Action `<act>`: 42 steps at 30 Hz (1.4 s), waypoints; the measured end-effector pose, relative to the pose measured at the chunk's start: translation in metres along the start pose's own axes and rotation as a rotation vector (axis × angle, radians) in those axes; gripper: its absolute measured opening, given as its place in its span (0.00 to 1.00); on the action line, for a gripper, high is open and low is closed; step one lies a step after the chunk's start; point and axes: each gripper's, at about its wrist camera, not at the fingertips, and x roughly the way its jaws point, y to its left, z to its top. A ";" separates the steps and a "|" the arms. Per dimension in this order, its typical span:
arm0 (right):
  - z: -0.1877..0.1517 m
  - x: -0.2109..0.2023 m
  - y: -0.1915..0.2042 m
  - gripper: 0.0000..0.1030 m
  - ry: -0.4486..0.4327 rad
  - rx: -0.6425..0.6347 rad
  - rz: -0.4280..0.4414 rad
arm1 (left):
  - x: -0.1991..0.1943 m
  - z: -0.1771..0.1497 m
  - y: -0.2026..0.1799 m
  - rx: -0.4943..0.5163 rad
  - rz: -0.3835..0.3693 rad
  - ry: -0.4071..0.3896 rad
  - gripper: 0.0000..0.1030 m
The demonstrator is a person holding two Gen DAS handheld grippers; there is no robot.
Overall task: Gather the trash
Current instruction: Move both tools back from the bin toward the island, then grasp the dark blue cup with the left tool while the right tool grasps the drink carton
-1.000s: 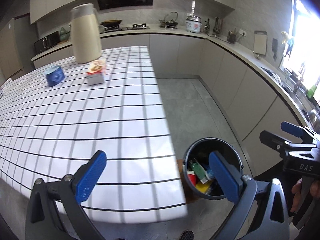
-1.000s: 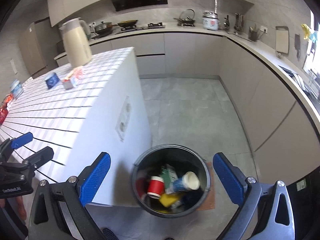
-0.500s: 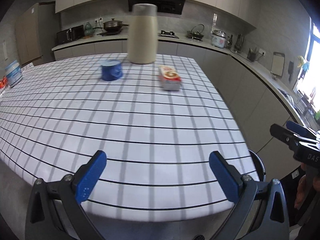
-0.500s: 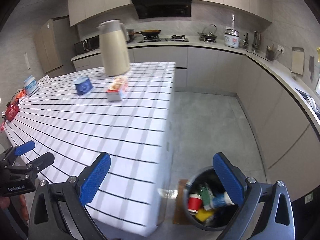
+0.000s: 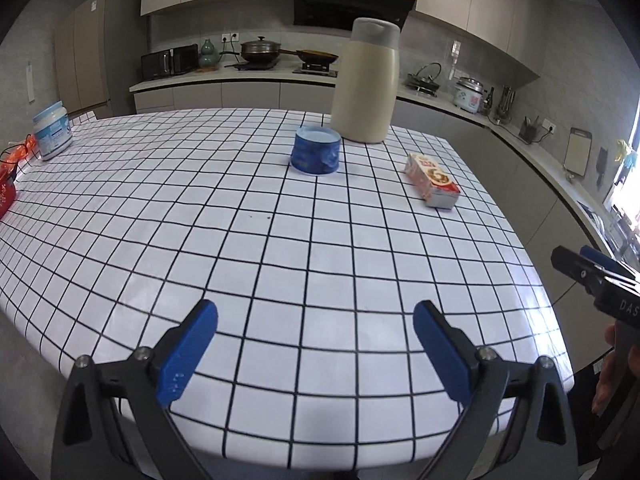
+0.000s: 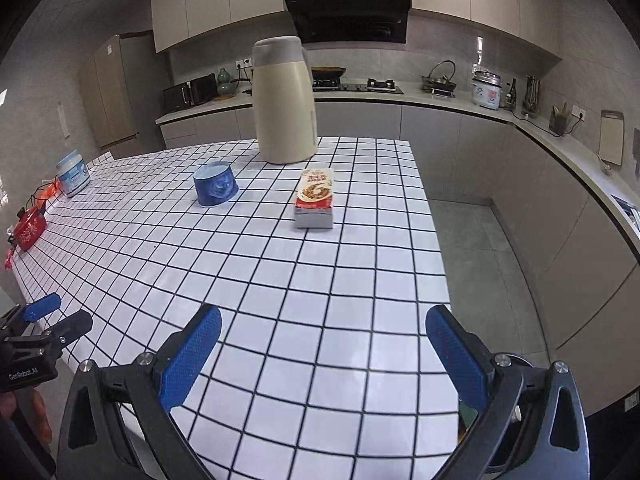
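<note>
At the far left edge of the gridded white tablecloth [image 5: 280, 248] stands a white jar with a pale blue label [image 5: 52, 130], with a red object [image 6: 28, 226] near it at the cloth's left border, too cut off to name; further right and far across the table sits a blue tub [image 5: 317, 150], round and low, just in front of a tall cream thermos jug [image 5: 366, 88] that stands upright at the far side; right of the tub, apart from it, lies a small food carton [image 5: 434, 180] flat on the cloth, printed face up, near the table's right edge; the left gripper [image 5: 316, 344] hovers over the near edge of the table, its blue pads spread wide though they have just drawn in a little, with only bare cloth between them; tub and carton both lie well beyond its tips, the tub roughly straight ahead, the carton ahead and to the right; the right gripper [image 6: 324, 348] hangs beside it over the near right corner, jaws wide apart and holding nothing, the carton roughly straight ahead and far from its pads, the tub ahead to the left; a hand shows at each frame's edge on the other tool's handle.
</note>
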 end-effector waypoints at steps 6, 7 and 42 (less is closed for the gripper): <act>0.023 0.036 0.009 0.93 0.006 0.008 0.000 | 0.024 0.025 0.009 0.014 -0.003 -0.008 0.94; 0.026 0.040 0.008 0.92 0.007 0.009 0.001 | 0.029 0.030 0.010 0.016 -0.003 -0.009 0.94; 0.155 0.287 -0.006 0.50 0.188 -0.027 0.123 | 0.231 0.155 -0.005 -0.029 0.015 0.095 0.75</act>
